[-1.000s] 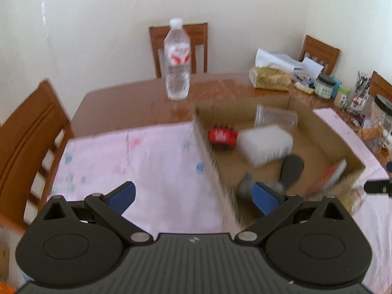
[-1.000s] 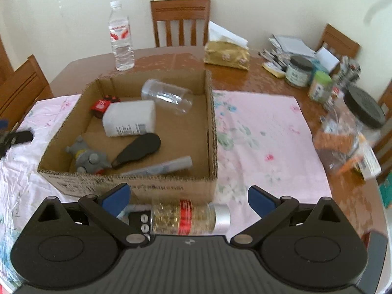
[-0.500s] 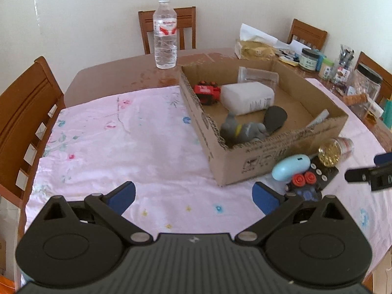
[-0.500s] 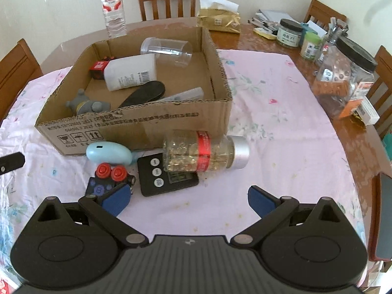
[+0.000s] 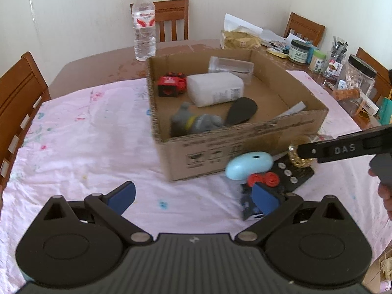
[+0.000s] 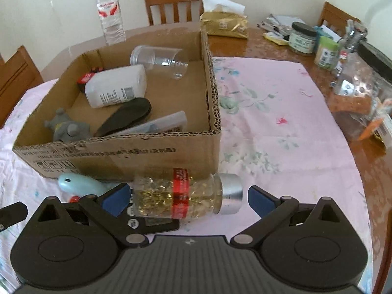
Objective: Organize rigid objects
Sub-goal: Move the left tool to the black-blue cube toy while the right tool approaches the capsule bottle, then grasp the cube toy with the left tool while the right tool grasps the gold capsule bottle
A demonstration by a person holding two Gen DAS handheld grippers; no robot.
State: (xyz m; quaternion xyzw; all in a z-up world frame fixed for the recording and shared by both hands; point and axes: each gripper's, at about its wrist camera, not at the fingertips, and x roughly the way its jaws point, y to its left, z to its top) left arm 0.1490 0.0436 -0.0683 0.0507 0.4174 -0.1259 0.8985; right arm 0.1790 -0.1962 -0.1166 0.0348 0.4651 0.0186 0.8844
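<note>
Clear capsule bottle [image 6: 187, 194] lies between right gripper [image 6: 188, 197] fingers (spread wide).

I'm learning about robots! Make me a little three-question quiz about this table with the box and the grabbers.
1. True or false: the capsule bottle lies inside the cardboard box.
2. Which item is in the box? A) white bottle B) pale blue case C) black remote
3. Fill in: the right gripper has its fingers ____ on either side of the capsule bottle.

Key: 1. False, it lies on the pink tablecloth in front of the box. 2. A. 3. Open. The left gripper is open too, over the cloth.
</note>
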